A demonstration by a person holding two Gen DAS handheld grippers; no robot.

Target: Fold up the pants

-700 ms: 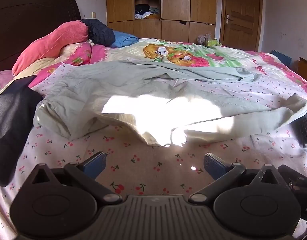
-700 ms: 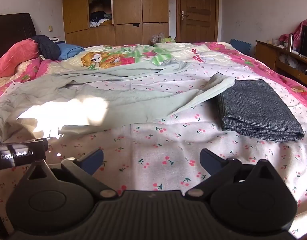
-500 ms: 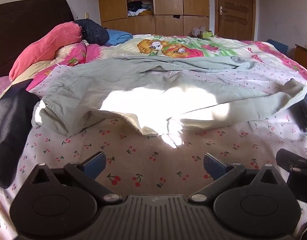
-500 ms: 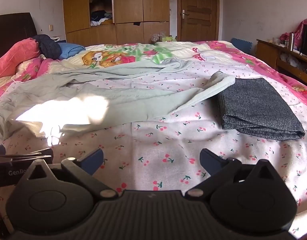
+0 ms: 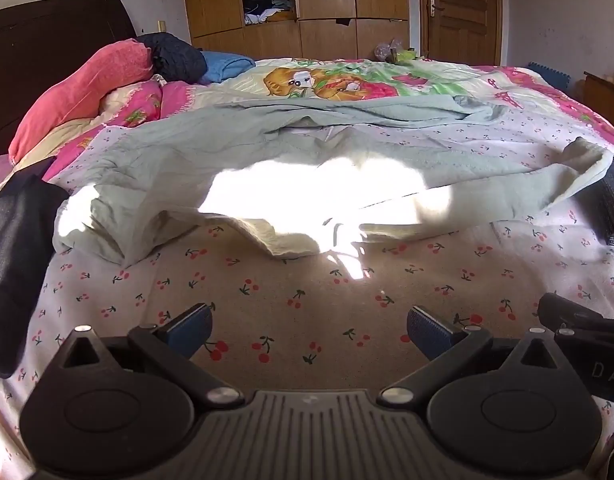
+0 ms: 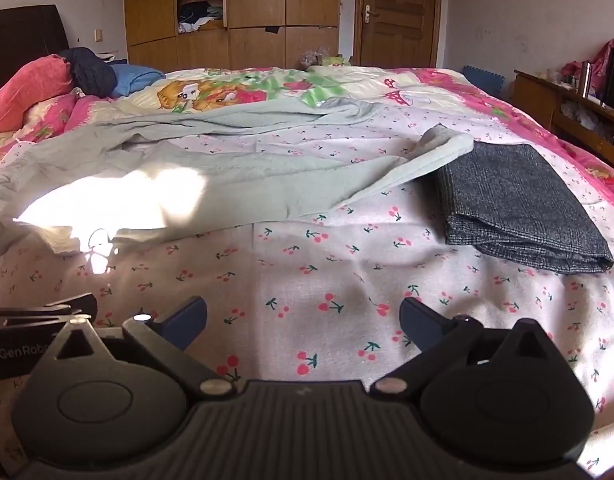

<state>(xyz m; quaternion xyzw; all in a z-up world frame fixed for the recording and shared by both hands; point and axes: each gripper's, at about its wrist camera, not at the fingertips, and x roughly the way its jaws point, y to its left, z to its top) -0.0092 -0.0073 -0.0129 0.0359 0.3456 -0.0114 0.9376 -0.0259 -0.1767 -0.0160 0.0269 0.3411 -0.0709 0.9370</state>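
Pale green pants (image 5: 267, 168) lie spread and crumpled across the bed, waist at the left, legs running right; they also show in the right wrist view (image 6: 235, 168). A bright sun patch falls on their middle. My left gripper (image 5: 307, 326) is open and empty, above the cherry-print sheet, short of the pants' near edge. My right gripper (image 6: 303, 320) is open and empty, above the sheet, to the right of the left one. One pant leg's end (image 6: 447, 140) rests against folded dark grey pants (image 6: 515, 204).
The cherry-print sheet (image 6: 327, 272) covers the bed. Pink pillows and dark and blue bundles (image 5: 119, 76) pile at the headboard. A black garment (image 5: 15, 264) lies at the left edge. Wardrobe and door (image 6: 391, 16) stand behind; a low cabinet (image 6: 567, 108) is at the right.
Both grippers have drawn back a little and tilted, so the pants sit slightly farther away in view. Both stay open. The pants have not moved.
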